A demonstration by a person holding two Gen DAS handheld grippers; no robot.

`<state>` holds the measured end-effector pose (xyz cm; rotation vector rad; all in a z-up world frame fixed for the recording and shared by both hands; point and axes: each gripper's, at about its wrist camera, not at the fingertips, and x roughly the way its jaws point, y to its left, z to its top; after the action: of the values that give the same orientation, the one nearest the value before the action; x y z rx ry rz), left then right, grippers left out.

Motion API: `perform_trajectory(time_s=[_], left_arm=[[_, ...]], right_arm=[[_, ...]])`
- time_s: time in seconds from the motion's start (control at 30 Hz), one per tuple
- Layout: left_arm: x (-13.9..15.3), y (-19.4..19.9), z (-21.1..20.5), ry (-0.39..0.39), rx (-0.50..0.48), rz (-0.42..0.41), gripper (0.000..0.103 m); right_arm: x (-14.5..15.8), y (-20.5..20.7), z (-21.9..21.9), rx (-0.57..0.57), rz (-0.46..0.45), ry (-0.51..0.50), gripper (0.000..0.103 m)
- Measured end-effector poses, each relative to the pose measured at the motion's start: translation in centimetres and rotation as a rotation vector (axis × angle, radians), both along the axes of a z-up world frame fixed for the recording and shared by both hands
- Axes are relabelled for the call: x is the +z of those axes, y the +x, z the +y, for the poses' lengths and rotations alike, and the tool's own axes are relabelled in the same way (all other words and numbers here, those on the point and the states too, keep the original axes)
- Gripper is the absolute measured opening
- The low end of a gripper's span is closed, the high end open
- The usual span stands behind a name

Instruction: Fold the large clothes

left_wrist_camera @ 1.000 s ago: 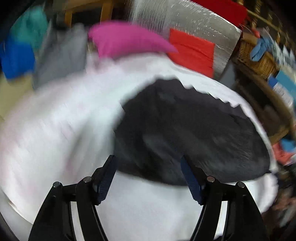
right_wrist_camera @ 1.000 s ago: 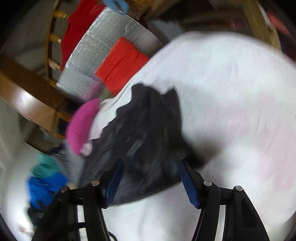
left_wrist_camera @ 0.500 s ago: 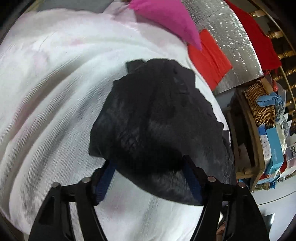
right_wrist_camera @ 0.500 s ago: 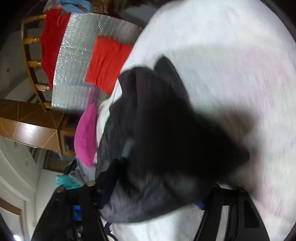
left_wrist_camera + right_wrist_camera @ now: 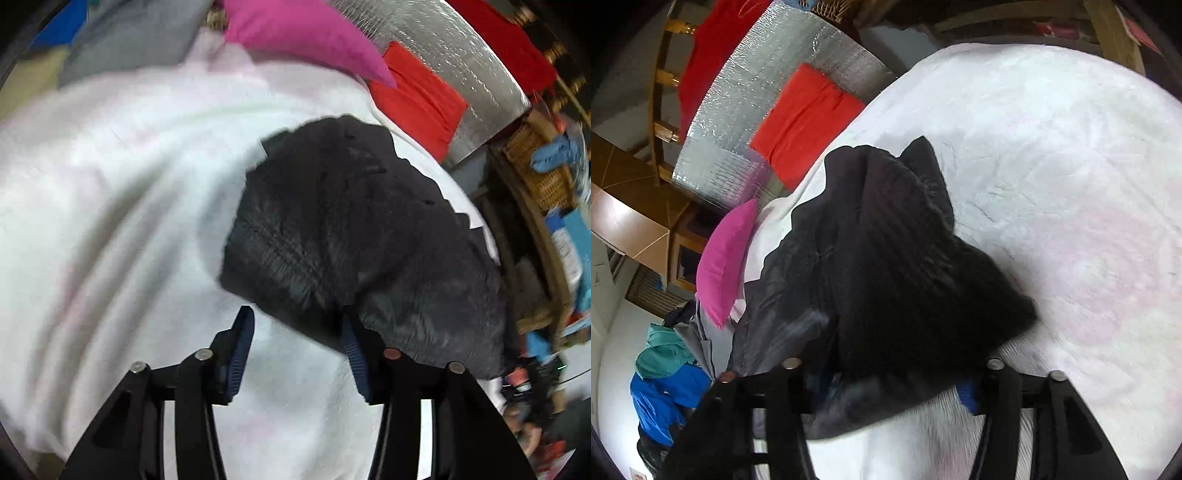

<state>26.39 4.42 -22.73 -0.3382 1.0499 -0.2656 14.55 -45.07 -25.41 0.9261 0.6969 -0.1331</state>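
A dark grey-black garment (image 5: 354,240) lies bunched on a white bed cover (image 5: 122,206). My left gripper (image 5: 297,345) is open at the garment's near edge, which rests over its right fingertip; the left fingertip (image 5: 242,334) is over bare cover. In the right wrist view the same garment (image 5: 886,266) rises in a folded heap and drapes over the gap between the fingers. My right gripper (image 5: 890,384) has its fingers wide apart with cloth between them; the tips are hidden by the cloth.
A pink pillow (image 5: 303,40) and a red cloth (image 5: 417,107) on a silver foil sheet (image 5: 461,62) lie beyond the bed. A wicker basket (image 5: 539,173) stands at right. Grey, teal and blue clothes (image 5: 665,369) are piled at the bed's side.
The garment's folded heap has shifted, and the left gripper has drawn back a little so its left finger is off the cloth. The right gripper stays under the heap.
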Motion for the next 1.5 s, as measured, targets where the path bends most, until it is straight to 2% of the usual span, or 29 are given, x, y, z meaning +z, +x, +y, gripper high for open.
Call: perform_trajectory(time_s=[0.03, 0.1, 0.17, 0.3, 0.4, 0.5, 0.6, 0.67, 0.9, 1.03, 1.3, 1.5], left_arm=[[1.1, -1.4, 0.4, 0.048, 0.007, -0.039, 0.056], [3.5, -3.9, 0.1, 0.143, 0.026, -0.137, 0.072], [6.1, -6.4, -0.5, 0.226, 0.046, -0.239, 0.076], [10.4, -10.5, -2.0, 0.324, 0.050, -0.368, 0.080], [13.4, -13.3, -3.4, 0.381, 0.064, -0.460, 0.083], [16.1, -15.7, -4.9, 0.410, 0.074, -0.543, 0.088], [18.4, -18.5, -5.1, 0.415, 0.081, -0.615, 0.095], [19.6, -20.1, -5.5, 0.422, 0.085, -0.657, 0.096], [22.5, -24.3, -6.5, 0.421, 0.068, -0.715, 0.098], [23.9, -26.1, -7.0, 0.435, 0.083, -0.746, 0.098], [25.5, -27.7, -7.5, 0.463, 0.109, -0.775, 0.100], [26.2, -28.7, -7.8, 0.474, 0.123, -0.801, 0.101]], right_arm=[[0.6, -0.8, 0.1, 0.000, 0.017, -0.031, 0.062], [2.1, -2.9, 0.6, -0.009, 0.031, -0.109, 0.063], [3.9, -5.2, 1.3, -0.017, 0.006, -0.190, 0.070], [8.1, -8.9, 3.3, 0.003, -0.047, -0.346, 0.070], [12.0, -11.2, 6.4, 0.023, -0.111, -0.491, 0.071], [15.7, -14.1, 9.9, 0.042, -0.185, -0.624, 0.079], [18.1, -16.0, 12.6, 0.052, -0.227, -0.711, 0.082], [19.2, -16.9, 14.0, 0.051, -0.231, -0.749, 0.083], [21.2, -20.2, 15.3, 0.022, -0.269, -0.726, 0.084], [22.3, -21.5, 16.0, -0.003, -0.290, -0.770, 0.089], [23.6, -24.1, 16.5, -0.043, -0.287, -0.818, 0.090], [23.2, -24.7, 17.2, -0.013, -0.267, -0.833, 0.091]])
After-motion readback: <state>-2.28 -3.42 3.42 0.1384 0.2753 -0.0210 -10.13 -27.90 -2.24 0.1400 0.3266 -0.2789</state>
